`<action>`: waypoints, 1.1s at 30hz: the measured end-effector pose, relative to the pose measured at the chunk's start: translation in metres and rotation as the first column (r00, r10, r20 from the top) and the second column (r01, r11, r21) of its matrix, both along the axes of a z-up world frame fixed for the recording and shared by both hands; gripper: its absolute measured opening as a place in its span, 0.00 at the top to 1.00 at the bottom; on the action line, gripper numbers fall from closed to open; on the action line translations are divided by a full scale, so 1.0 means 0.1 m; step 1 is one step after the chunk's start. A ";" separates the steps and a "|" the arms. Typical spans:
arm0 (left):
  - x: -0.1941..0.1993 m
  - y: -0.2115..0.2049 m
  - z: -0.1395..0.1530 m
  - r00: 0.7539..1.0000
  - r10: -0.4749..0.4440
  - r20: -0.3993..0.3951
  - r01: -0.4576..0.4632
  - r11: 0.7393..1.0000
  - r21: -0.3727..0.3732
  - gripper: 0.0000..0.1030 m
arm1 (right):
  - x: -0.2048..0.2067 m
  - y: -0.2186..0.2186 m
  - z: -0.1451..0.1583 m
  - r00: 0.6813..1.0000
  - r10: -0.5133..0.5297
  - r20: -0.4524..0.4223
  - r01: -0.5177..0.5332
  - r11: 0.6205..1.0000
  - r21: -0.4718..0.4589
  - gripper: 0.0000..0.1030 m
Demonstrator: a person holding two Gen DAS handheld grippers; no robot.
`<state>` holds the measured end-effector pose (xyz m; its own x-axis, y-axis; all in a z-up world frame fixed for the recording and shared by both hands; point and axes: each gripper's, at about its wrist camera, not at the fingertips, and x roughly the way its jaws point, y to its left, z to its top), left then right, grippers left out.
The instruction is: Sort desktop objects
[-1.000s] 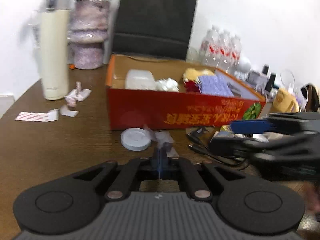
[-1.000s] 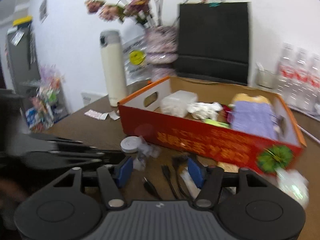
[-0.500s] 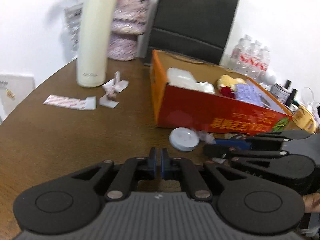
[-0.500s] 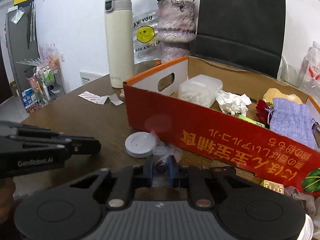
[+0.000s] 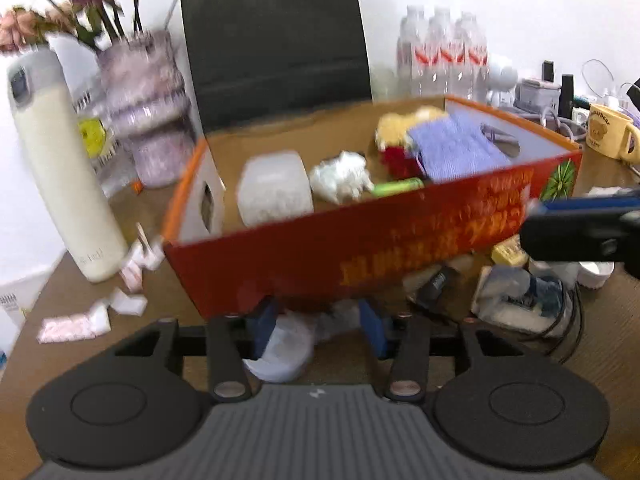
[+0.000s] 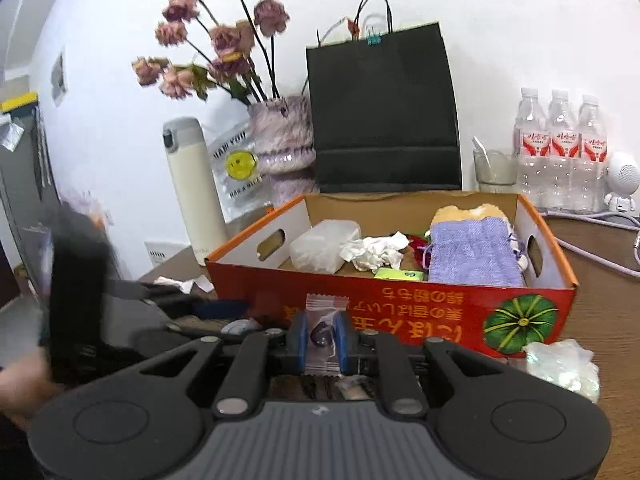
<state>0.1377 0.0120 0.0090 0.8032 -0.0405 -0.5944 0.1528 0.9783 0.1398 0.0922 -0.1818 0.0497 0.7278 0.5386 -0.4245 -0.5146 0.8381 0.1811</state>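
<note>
A red and orange cardboard box (image 6: 400,316) (image 5: 360,256) stands on the brown table and holds a clear plastic tub (image 6: 324,244), crumpled tissue (image 6: 372,254), a purple pouch (image 6: 472,248) and other small items. My right gripper (image 6: 322,338) is shut on a clear wrapped candy (image 6: 322,334) and holds it up in front of the box's near wall. My left gripper (image 5: 318,326) is open and empty, low in front of the box, over a white round lid (image 5: 280,354).
A cream flask (image 6: 194,192), a vase of dried flowers (image 6: 282,152) and a black paper bag (image 6: 384,112) stand behind the box. Water bottles (image 6: 560,148) are at the back right. Cables and wrappers (image 5: 516,300) lie by the box's front.
My right gripper has lifted the wrapped candy off the table, up in front of the box. My left gripper has opened and swung right toward the box, over the white lid.
</note>
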 end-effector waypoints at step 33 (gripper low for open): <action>-1.80 0.09 0.73 0.980 0.061 0.192 -0.011 0.967 -0.254 0.99 | -1.31 -0.29 0.15 0.999 -0.046 0.010 0.046 0.999 -0.028 0.87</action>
<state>-0.0422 0.0210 0.0818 0.9065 -0.1368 -0.3993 0.1113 0.9900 -0.0865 -0.0387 -0.2110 0.0645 0.7554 0.4924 -0.4324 -0.4769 0.8656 0.1525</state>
